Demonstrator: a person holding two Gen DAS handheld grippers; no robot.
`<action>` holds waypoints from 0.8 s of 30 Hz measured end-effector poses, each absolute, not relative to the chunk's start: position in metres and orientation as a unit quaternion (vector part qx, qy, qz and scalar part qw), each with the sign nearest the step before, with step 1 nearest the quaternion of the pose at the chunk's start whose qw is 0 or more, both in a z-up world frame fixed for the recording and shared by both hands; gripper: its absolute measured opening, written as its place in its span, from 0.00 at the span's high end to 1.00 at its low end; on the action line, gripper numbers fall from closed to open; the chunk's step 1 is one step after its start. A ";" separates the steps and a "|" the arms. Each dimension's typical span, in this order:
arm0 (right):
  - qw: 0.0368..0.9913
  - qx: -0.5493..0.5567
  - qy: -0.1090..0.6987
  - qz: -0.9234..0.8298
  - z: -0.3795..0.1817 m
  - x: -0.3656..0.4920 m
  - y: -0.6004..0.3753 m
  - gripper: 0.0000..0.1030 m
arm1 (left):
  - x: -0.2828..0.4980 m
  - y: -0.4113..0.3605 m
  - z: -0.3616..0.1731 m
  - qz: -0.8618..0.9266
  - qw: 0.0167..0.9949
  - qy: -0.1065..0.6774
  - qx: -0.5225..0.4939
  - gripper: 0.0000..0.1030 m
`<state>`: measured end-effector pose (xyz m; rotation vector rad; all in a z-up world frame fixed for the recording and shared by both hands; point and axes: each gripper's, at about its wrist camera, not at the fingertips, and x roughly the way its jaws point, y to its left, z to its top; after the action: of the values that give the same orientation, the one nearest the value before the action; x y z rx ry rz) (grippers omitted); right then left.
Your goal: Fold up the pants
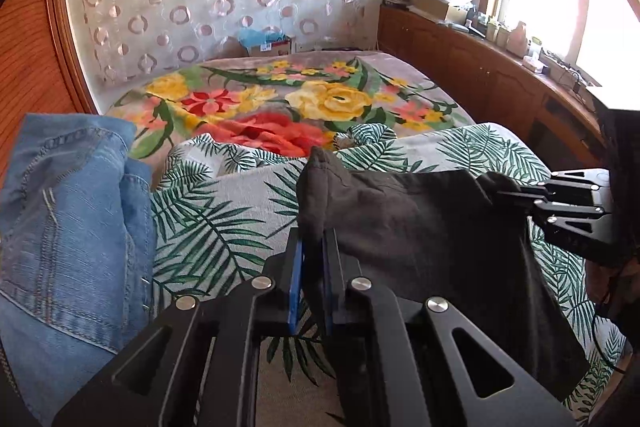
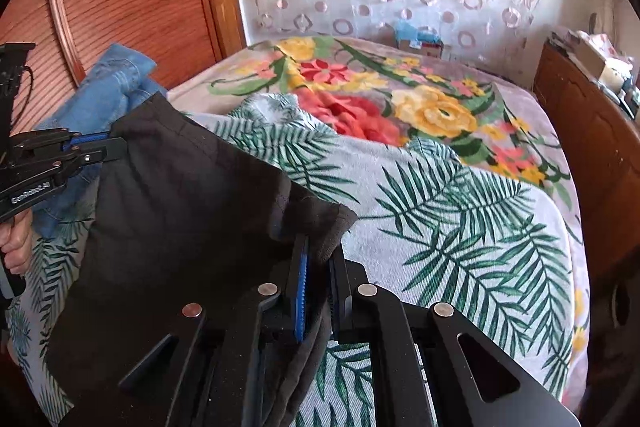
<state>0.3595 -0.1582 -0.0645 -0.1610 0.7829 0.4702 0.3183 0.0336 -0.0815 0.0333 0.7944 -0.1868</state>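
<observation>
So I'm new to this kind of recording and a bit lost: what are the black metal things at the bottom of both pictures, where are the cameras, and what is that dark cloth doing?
No robot here: a person holds two hand tools, each with two fingers and a wide-angle camera looking along them. One picture comes from the left gripper, the other from the right gripper; each also sees the other at its edge, and a hand shows on the left tool's handle. Both are shut on the dark pants, one at each end of an edge, so the cloth hangs stretched between them above the palm-leaf sheet on the bed. Blue jeans lie to the left, a flowered blanket behind.
</observation>
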 end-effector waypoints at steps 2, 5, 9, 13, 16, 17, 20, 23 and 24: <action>0.893 -0.084 0.383 0.222 -0.066 0.361 -0.156 0.90 | 0.317 0.032 -0.081 -0.101 0.914 0.393 0.010 0.92; 0.896 -0.080 0.378 0.217 -0.058 0.357 -0.155 0.87 | 0.308 0.028 -0.076 -0.100 0.916 0.387 0.018 0.86; 0.904 -0.077 0.366 0.208 -0.049 0.344 -0.160 0.84 | 0.292 0.021 -0.066 -0.101 0.921 0.374 0.039 0.67; 0.907 -0.068 0.353 0.219 -0.043 0.314 -0.171 0.83 | 0.273 0.019 -0.055 -0.105 0.926 0.361 0.040 0.44; 0.910 -0.061 0.341 0.229 -0.036 0.285 -0.177 0.81 | 0.257 0.019 -0.052 -0.103 0.929 0.352 0.039 0.22; 0.911 -0.059 0.337 0.232 -0.036 0.275 -0.178 0.77 | 0.252 0.018 -0.053 -0.106 0.930 0.350 0.036 0.22; 0.911 -0.060 0.329 0.242 -0.035 0.245 -0.180 0.71 | 0.235 0.015 -0.059 -0.112 0.926 0.360 0.033 0.22; 0.912 -0.059 0.326 0.241 -0.038 0.213 -0.186 0.70 | 0.216 0.013 -0.064 -0.110 0.926 0.360 0.031 0.22; 0.913 -0.059 0.326 0.239 -0.040 0.203 -0.187 0.70 | 0.210 0.012 -0.067 -0.111 0.925 0.363 0.029 0.22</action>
<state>0.2026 -0.1870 -0.0403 -0.1214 0.6719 0.4934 0.2101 0.0118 -0.0671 0.0599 0.7456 -0.2282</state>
